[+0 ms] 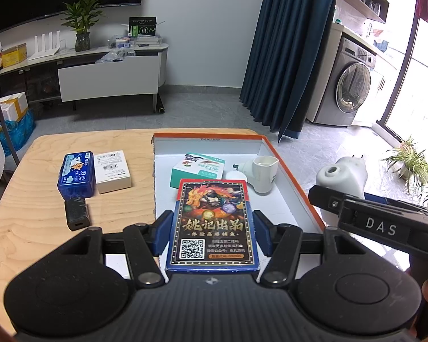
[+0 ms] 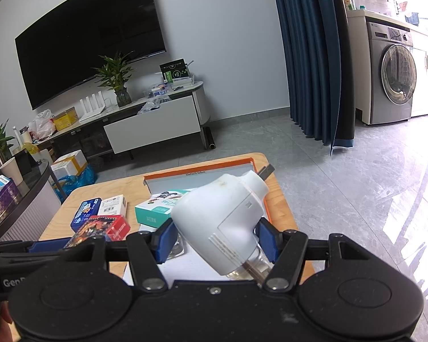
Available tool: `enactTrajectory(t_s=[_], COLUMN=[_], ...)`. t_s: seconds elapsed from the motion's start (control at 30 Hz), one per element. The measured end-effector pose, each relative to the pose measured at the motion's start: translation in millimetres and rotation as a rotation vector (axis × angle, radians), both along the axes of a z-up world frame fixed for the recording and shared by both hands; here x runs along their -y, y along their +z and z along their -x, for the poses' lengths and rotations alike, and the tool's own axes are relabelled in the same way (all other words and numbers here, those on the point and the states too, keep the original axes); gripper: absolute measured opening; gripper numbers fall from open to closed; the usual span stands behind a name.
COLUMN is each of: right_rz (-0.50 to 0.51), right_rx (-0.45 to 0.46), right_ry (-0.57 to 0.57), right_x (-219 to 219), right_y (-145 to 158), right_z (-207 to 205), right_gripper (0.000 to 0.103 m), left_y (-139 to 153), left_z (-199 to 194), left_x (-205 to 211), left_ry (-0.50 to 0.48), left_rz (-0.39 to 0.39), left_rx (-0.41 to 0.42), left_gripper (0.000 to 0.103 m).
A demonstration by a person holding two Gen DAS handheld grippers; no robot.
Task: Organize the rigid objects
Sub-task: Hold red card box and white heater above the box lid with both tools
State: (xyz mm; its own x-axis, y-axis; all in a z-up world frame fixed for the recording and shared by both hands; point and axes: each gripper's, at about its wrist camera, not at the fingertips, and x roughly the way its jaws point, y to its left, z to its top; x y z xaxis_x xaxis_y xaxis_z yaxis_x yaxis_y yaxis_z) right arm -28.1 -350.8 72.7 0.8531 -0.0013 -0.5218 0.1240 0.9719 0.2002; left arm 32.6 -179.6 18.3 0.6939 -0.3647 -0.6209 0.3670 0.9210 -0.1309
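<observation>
Card box lies lengthwise between left claw pads.

Plug-in vaporizers — two; small boxes — five; black USB stick — one; tray — one.

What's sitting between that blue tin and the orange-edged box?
A white carton lies beside the blue tin; then bare wood up to the box. The left wrist view shows it best.

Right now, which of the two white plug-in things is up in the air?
The white plug-in device clamped between the right gripper fingers is off the table. The other plug-in device lies in the orange-rimmed tray.
</observation>
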Motion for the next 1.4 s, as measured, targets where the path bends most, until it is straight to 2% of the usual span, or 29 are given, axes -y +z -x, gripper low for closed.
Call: enactTrajectory(t_s=[1.4], right_rz=[-0.004], right_rx=[-0.013], right_ry=[-0.005], right_x=[5.2], right_y=[-2.8], right_z=[0.9], right_gripper=[0.072], left_y=[2.8], left_z=[-2.5], left_x=[0.8], left_ry=[0.0], left_rz=[-0.005], left_rx=[0.005], left_gripper=[0.06])
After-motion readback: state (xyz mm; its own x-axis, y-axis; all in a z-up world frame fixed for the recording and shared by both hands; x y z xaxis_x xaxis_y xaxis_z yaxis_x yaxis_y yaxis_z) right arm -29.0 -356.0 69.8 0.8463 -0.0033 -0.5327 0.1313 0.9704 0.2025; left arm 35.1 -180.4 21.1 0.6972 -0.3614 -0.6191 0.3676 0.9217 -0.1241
